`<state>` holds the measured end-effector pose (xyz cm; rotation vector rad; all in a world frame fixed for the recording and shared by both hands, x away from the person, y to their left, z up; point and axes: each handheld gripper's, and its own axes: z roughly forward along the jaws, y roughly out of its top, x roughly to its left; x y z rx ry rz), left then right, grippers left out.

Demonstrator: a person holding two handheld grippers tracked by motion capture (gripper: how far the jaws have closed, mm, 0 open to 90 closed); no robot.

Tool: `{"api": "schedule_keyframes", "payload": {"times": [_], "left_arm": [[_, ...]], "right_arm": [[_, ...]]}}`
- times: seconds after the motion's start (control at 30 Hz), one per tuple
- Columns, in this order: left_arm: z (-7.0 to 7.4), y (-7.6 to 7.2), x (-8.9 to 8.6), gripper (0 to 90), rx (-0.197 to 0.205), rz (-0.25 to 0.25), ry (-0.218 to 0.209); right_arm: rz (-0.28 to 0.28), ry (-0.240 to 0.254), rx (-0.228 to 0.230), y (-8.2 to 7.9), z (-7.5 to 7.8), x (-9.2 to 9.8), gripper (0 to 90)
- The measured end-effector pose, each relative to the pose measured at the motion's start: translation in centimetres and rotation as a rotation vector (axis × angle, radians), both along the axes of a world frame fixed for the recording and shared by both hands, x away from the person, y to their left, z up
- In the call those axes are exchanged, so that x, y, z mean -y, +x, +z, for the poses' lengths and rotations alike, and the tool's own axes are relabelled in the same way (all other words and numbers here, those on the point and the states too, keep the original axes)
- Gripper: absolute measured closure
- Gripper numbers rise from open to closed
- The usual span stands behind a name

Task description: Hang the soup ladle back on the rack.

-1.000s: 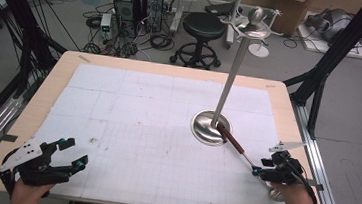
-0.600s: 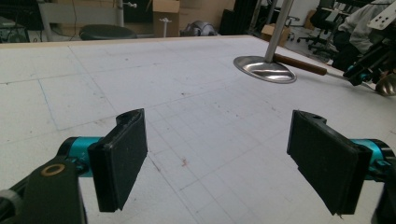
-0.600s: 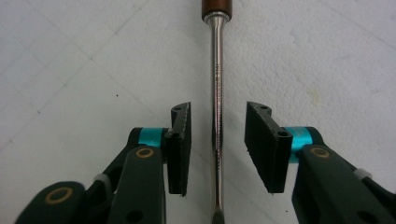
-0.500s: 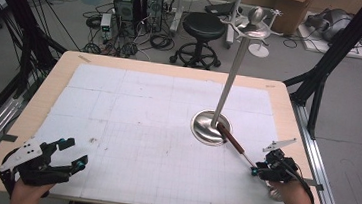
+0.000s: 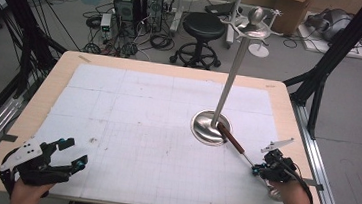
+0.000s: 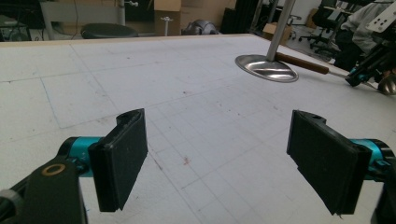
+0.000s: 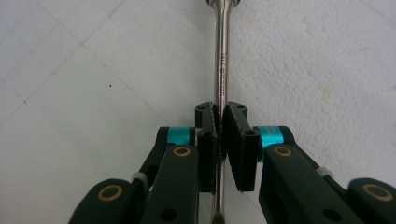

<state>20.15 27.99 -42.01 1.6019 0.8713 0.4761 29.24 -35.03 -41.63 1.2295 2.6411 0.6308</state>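
A utensil with a brown wooden handle point(image 5: 230, 138) and a thin metal shaft point(image 7: 223, 56) lies slanted on the mat, its handle end resting on the round base point(image 5: 210, 128) of a tall metal stand point(image 5: 228, 81). My right gripper point(image 5: 263, 169) is shut on that shaft, which runs straight up between the pads point(image 7: 219, 121). A rounded metal end of the utensil point(image 6: 387, 86) sits by the person's right hand. My left gripper point(image 5: 74, 153) rests at the near left corner, its jaws wide apart point(image 6: 217, 158) with nothing between them.
A white gridded mat point(image 5: 141, 128) covers the wooden table point(image 5: 288, 117). The stand's top carries short hook arms point(image 5: 256, 26). Behind the table are a black stool point(image 5: 204, 26), computer cases point(image 5: 138, 0) and floor cables. Black frame posts flank both sides.
My right gripper has edged slightly left toward the stand with the utensil's shaft still in it. The left gripper has not moved.
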Motion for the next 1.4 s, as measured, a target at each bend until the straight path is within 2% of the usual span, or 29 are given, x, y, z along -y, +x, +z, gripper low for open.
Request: {"api": "schedule_keyframes", "payload": {"times": [0.27, 0.33, 0.4, 0.53, 0.67, 0.83, 0.87, 0.93, 1.13, 1.23, 1.27, 1.33, 1.4], "left_arm": [[0.0, 0.0, -0.1, 20.7, 0.002, 0.006, -0.003], [0.0, -0.1, -0.1, 20.8, 0.002, 0.004, -0.006], [0.0, -0.1, -0.1, 20.8, 0.003, 0.004, -0.009], [0.1, -0.1, 0.1, 20.8, 0.001, 0.004, -0.008], [0.1, -0.2, 0.1, 20.8, 0.003, 0.002, -0.007], [0.1, -0.2, 0.1, 20.8, 0.004, 0.003, -0.011], [0.1, -0.3, 0.1, 20.8, 0.003, 0.005, -0.015], [0.1, -0.3, 0.0, 20.8, 0.003, 0.006, -0.012], [0.2, -0.2, 0.1, 21.0, -0.011, -0.014, -0.029], [0.5, -0.2, 0.3, 23.6, -0.007, -0.023, -0.065], [0.7, -0.2, 0.5, 23.5, -0.006, -0.024, -0.079], [1.2, -0.1, 0.8, 23.5, -0.007, -0.037, -0.093], [1.9, 0.2, 1.3, 23.5, -0.009, -0.049, -0.116]], "right_arm": [[-0.003, 0.006, -0.007, -0.5, 0.1, -0.1, 84.2], [-0.010, 0.019, 0.004, -0.8, 0.2, 0.1, 84.3], [-0.013, 0.053, 0.027, -1.3, 0.6, 0.2, 84.4], [-0.010, 0.075, 0.051, -2.0, 1.1, 0.2, 84.4], [-0.013, 0.141, 0.101, -3.0, 1.7, 0.1, 84.5], [-0.017, 0.176, 0.136, -3.7, 1.9, -0.3, 84.7], [-0.015, 0.200, 0.149, -3.9, 2.1, -0.6, 84.7], [-0.015, 0.204, 0.153, -4.0, 2.2, -0.7, 84.7], [0.010, 0.269, 0.211, -4.7, 3.7, -2.6, 84.7], [0.031, 0.318, 0.252, -5.1, 4.5, -3.7, 84.6], [0.033, 0.364, 0.280, -5.4, 5.0, -4.8, 84.6], [0.036, 0.382, 0.291, -5.5, 5.1, -5.1, 84.6], [0.048, 0.421, 0.316, -5.9, 5.4, -6.7, 84.6]]}}
